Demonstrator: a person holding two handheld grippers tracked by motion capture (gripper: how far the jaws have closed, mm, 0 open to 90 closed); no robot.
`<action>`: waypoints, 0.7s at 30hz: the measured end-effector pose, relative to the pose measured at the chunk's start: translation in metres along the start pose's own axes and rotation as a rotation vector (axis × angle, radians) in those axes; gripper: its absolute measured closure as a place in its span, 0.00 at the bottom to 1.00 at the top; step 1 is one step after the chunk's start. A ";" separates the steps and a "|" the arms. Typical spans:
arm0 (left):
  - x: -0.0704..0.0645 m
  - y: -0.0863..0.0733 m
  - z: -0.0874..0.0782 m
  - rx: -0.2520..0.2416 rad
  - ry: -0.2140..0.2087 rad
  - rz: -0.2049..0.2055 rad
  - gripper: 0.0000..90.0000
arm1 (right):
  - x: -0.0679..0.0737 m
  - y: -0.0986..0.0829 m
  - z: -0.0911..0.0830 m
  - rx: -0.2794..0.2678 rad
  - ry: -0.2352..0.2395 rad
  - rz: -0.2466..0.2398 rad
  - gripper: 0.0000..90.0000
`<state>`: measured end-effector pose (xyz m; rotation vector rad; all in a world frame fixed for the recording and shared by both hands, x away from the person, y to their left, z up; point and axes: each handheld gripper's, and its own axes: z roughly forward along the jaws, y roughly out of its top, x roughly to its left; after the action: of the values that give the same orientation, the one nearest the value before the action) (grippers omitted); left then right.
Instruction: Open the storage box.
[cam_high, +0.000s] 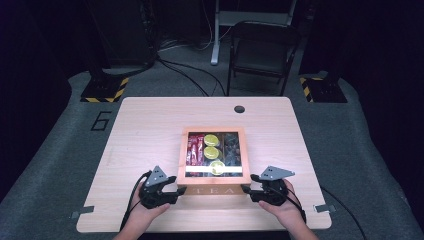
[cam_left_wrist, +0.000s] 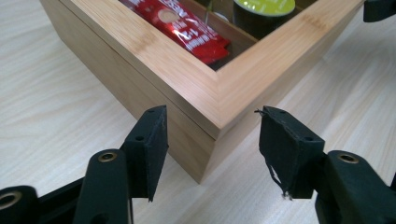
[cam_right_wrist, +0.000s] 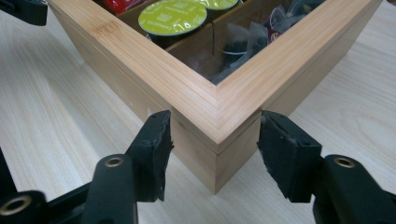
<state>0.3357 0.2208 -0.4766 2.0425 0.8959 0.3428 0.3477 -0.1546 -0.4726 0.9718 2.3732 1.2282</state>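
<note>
Straddling the two near corners of the wooden tea box (cam_high: 214, 189), both grippers stand ready for a two-handed grasp. In the high view the box sits at the centre of the table (cam_high: 145, 125), its front panel marked TEA facing the bottom of the frame.

The left gripper (cam_high: 176, 189) lies at the lower left corner of the box, the right gripper (cam_high: 247, 189) at the lower right corner. Each is about equally near its own corner, so neither hand has the advantage.

In the left gripper view, the left gripper (cam_left_wrist: 212, 140) has its jaws spread wide with the box corner (cam_left_wrist: 205, 135) pointing down between them; a gap remains on both sides. In the right gripper view, the right gripper (cam_right_wrist: 215, 140) is likewise wide, its pads lying just beside the two faces that meet at the corner (cam_right_wrist: 215, 149); contact cannot be confirmed.

The seam between lid and body runs just below the rim at pad height.

Contents visible through the lid: red sachets (cam_left_wrist: 187, 28), green-topped capsules (cam_right_wrist: 173, 18), and dark pouches (cam_right_wrist: 243, 42).

Judgement: the coming move depends on each corner staying centred between its jaws.
</note>
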 end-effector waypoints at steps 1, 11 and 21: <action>-0.001 -0.001 0.001 0.002 0.000 0.001 0.49 | 0.000 -0.001 0.001 0.000 0.004 0.014 0.51; 0.000 -0.003 0.003 -0.005 0.009 -0.012 0.55 | -0.001 -0.005 0.002 0.009 0.009 0.028 0.55; -0.002 -0.001 0.001 -0.014 0.028 -0.006 0.56 | 0.002 -0.004 0.001 0.004 -0.014 -0.015 0.56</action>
<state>0.3340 0.2188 -0.4785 2.0267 0.9140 0.3748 0.3450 -0.1544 -0.4759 0.9595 2.3689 1.2079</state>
